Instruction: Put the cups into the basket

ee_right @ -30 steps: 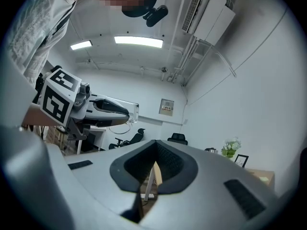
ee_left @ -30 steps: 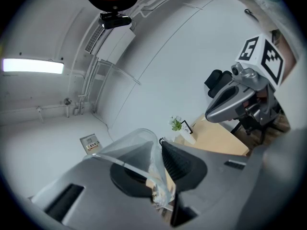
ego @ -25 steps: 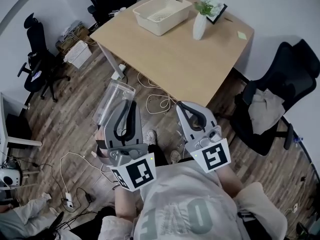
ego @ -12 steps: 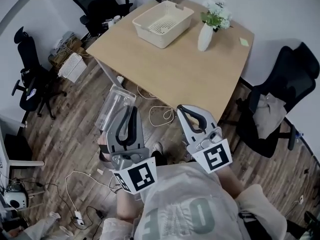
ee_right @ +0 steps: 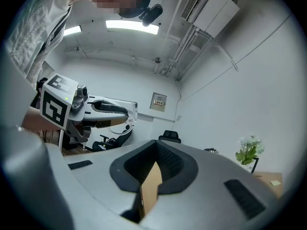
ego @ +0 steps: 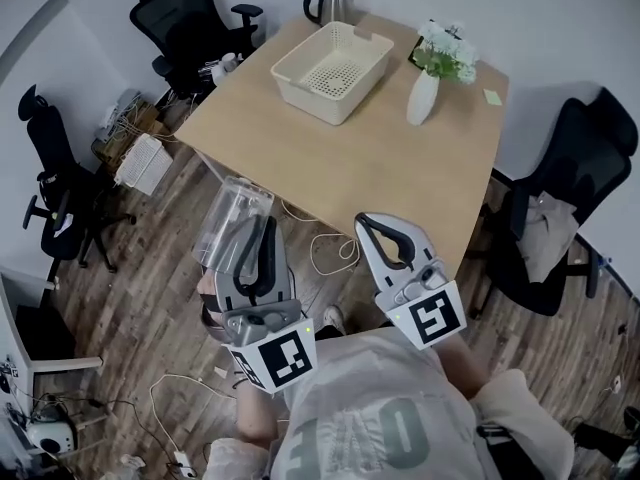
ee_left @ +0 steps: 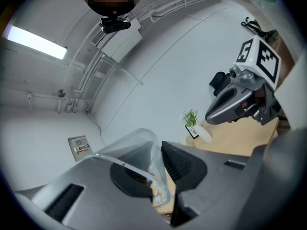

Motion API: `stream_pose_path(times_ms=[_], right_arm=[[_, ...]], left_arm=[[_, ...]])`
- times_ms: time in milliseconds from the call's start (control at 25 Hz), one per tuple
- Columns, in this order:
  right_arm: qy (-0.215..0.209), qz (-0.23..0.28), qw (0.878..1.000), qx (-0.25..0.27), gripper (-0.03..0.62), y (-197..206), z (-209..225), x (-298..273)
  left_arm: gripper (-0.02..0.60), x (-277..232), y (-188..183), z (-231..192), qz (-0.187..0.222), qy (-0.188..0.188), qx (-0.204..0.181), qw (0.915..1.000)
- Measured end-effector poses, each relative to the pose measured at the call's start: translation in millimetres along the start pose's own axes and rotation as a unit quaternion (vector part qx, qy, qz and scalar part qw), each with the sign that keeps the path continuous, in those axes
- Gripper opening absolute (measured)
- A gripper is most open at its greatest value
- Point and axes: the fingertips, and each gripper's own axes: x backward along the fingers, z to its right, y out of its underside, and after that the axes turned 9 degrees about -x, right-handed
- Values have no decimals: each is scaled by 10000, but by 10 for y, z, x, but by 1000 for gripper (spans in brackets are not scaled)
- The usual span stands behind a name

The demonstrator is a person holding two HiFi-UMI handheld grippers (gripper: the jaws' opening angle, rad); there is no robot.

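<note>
My left gripper (ego: pixel 256 226) is shut on a clear plastic cup (ego: pixel 232 216), which juts out to the left of the jaws above the wood floor. In the left gripper view the cup (ee_left: pixel 136 150) sits pinched by its wall between the dark pads of that gripper (ee_left: pixel 156 153). My right gripper (ego: pixel 378 224) hangs beside it, shut and empty; in the right gripper view its jaws (ee_right: pixel 154 150) meet with nothing between them. The cream basket (ego: pixel 335 58) stands empty at the far side of the wooden table (ego: pixel 370 158), well ahead of both grippers.
A white vase with flowers (ego: pixel 424 94) stands right of the basket, and a kettle (ego: pixel 333 3) behind it. Black office chairs (ego: pixel 560 218) flank the table, more at the left (ego: pixel 190 18). Cables (ego: pixel 325 253) trail over the floor by the table's near edge.
Both grippers, the cup still held, have come closer to the table. Table and basket sit lower and larger in the head view.
</note>
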Motion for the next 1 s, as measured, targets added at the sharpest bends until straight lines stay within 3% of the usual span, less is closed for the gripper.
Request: stream_pose_path(times_ms=[240,440,600,1000], right_arm=[[-35,-211,9997,72,-2,196,-136,-330],[139,-343,9993,-90,-2,299,-7,-485],[254,-492,9983,-168,-2,426,244,-680],[460,-57,9989,-103,-2,273,1186,-1558]], left_arm=[[71,-199,273,-132,138,139,48,9998],[71,-491,452,11,149,567,263,9979],[71,-833,578,112,191,733,320,9966],[71,-2039,751,94,334,900,241,9951]])
